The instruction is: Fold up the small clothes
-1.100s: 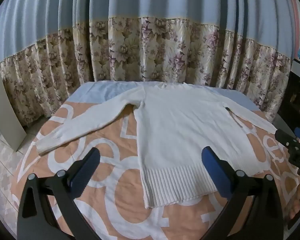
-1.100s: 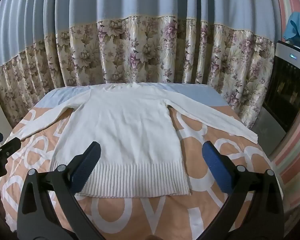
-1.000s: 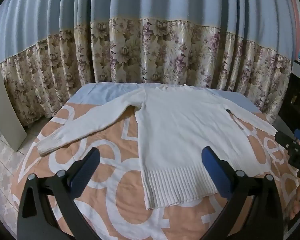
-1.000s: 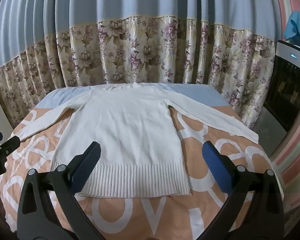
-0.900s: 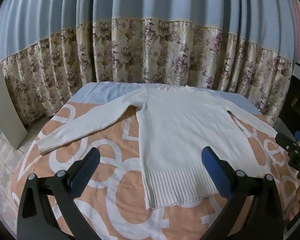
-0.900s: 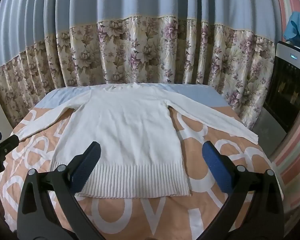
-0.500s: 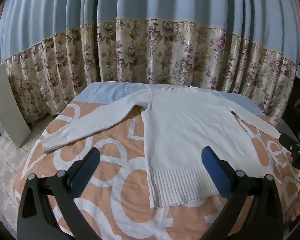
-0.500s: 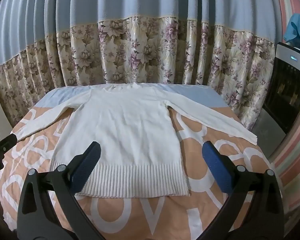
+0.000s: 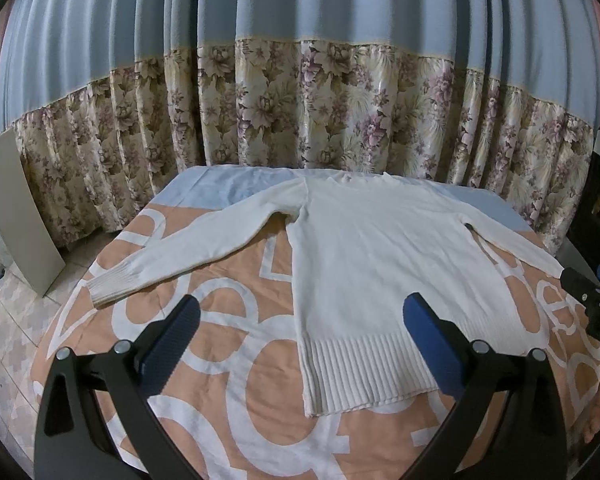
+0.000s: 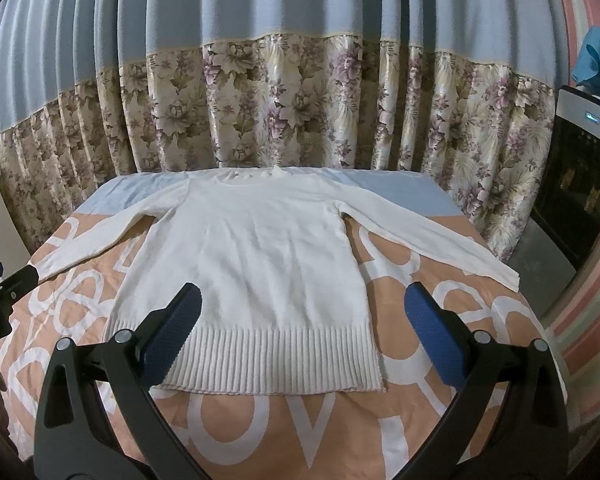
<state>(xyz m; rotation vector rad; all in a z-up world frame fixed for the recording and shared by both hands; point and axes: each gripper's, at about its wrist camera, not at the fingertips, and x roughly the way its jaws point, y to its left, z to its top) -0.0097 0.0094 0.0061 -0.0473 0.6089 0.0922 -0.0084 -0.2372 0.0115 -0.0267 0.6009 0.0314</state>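
A white long-sleeved knit sweater (image 9: 384,256) lies flat, face up, on a table covered with an orange cloth with white letters (image 9: 228,344). Its sleeves spread out left (image 9: 188,252) and right (image 10: 428,236), its ribbed hem (image 10: 268,360) nearest me. My left gripper (image 9: 300,320) is open and empty, above the cloth at the sweater's lower left hem corner. My right gripper (image 10: 302,312) is open and empty, above the hem's right half. Each gripper shows at the edge of the other's view, the right (image 9: 592,300) and the left (image 10: 4,292).
A blue and floral curtain (image 10: 300,112) hangs right behind the table. A dark appliance (image 10: 580,184) stands at the right. A pale board (image 9: 16,216) leans at the left over a tiled floor. The cloth's far strip is light blue (image 9: 220,188).
The left gripper's view has shifted slightly left and back, so the sweater sits a bit more to the right. The right gripper has barely moved. Both stay open.
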